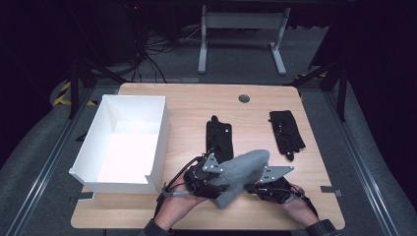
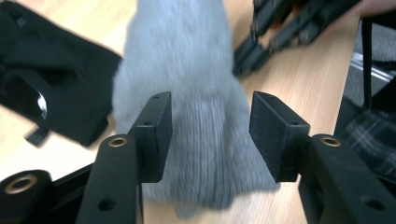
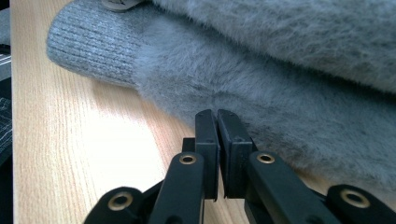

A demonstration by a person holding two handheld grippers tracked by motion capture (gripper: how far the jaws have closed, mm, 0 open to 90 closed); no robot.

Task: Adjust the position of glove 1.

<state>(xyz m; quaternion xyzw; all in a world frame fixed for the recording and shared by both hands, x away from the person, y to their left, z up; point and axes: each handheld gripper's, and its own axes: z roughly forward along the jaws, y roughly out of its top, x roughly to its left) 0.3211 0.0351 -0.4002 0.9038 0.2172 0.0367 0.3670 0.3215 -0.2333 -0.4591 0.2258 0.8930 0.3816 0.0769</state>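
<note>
Between your left gripper's (image 2: 210, 135) half-open jaws the grey mitten (image 2: 187, 93) lies unclamped, so lifting drops it.

Bright tabletop, dark surroundings, slight motion blur

A lab or recording studio, to judge by its fittings: a light wooden table (image 1: 275, 98) stands on grey carpet (image 1: 29, 162) between metal floor rails (image 1: 46, 157), with black drapes behind, a tangle of cables (image 1: 147, 54) on the floor, hazard-striped tape (image 1: 64, 93) at one corner and the white legs of an adjustable desk (image 1: 241, 29) beyond.
</note>
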